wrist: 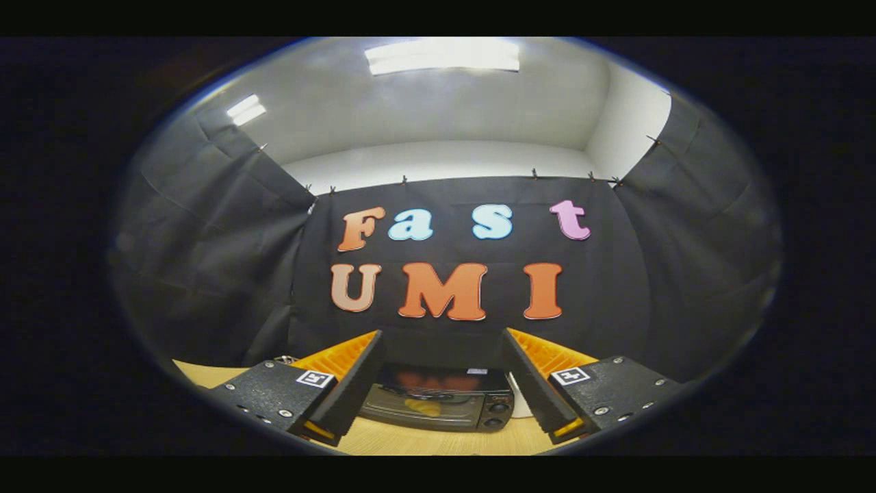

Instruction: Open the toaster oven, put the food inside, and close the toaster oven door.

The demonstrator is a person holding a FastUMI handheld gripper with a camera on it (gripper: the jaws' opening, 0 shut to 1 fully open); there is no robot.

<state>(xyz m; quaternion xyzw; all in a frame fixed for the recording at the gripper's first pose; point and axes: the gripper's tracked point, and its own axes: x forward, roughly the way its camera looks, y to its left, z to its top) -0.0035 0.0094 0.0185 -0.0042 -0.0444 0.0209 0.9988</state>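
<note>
A black toaster oven (438, 400) stands on the wooden table (424, 441), beyond my fingers and framed between them. Its glass door (419, 402) is closed, with something yellow showing behind the glass. Two knobs (498, 413) sit on its right side. My gripper (441, 356) is open, its fingers spread wide with nothing between them, held well back from the oven and above the table.
Black cloth walls close the booth behind and to both sides of the oven. A white object (521, 404) stands just right of the oven, partly hidden by my right finger. Bare wooden tabletop lies in front of the oven.
</note>
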